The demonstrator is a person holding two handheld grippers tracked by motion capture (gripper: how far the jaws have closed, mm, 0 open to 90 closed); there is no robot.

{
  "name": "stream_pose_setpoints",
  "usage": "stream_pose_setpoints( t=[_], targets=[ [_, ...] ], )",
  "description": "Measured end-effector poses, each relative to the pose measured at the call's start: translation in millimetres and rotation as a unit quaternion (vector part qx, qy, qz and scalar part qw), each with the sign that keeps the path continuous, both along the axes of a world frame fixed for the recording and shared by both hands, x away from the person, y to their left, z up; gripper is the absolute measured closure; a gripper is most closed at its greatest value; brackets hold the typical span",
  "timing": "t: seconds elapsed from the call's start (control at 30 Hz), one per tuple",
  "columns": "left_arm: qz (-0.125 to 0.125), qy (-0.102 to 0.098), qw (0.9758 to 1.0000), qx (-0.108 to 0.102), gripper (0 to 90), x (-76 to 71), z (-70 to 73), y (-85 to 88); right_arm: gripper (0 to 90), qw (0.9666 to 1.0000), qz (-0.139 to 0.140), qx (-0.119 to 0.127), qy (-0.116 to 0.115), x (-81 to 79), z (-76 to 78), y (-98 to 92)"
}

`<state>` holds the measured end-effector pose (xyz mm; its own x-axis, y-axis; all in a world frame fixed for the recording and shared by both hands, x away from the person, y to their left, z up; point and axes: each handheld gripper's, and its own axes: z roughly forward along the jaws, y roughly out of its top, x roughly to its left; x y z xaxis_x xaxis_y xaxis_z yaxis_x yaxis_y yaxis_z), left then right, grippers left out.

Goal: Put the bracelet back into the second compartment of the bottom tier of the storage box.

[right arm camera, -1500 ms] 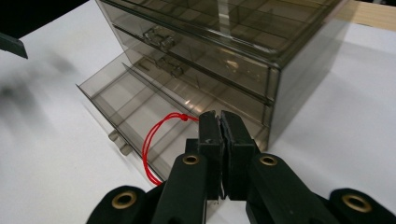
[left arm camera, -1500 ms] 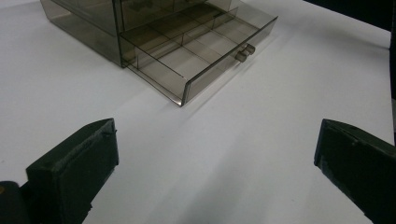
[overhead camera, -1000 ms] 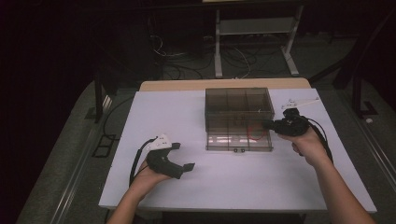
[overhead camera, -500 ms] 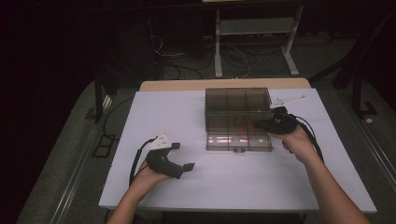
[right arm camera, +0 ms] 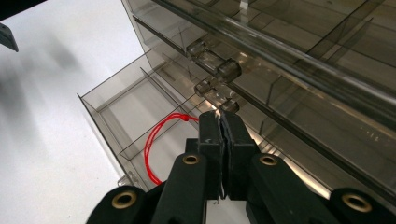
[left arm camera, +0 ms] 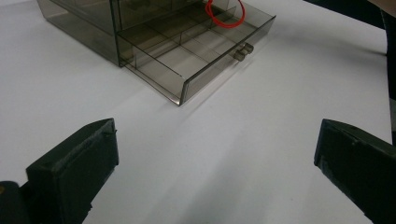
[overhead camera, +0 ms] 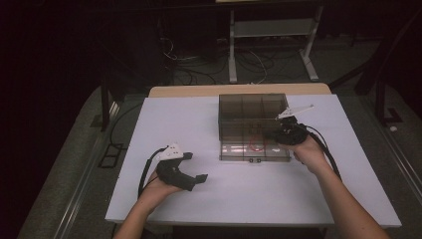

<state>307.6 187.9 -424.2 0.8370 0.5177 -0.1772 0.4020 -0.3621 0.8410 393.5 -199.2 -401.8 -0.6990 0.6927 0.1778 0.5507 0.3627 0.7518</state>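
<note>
On the white table, right of centre, stands a smoky clear drawer box with its bottom drawer pulled out toward the near edge. Inside that drawer lies a red cord. Right gripper hangs over the open drawer, jaws pressed together, nothing seen between them. Left gripper rests at near left, well apart from the box, jaws wide and empty.
</note>
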Motion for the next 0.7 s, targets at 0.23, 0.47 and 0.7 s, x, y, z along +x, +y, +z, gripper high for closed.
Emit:
stream_pose_setpoints(
  t=[0.23,0.47,0.7],
  targets=[
    [-0.001,-0.001,1.0,0.001,0.0,0.2,-0.2,-0.2,86.9,1.0,0.003,-0.006,0.002,1.1,-5.7,5.9],
    [-0.001,-0.002,1.0,0.003,0.0,0.0,-0.2,-0.3,86.9,0.9998,0.01,-0.015,0.007,0.9,-11.9,12.7],
    [-0.001,-0.003,1.0,0.003,0.0,-0.1,0.0,-0.1,86.9,0.9994,0.018,-0.026,0.013,-0.3,-18.4,18.4]
  ],
)
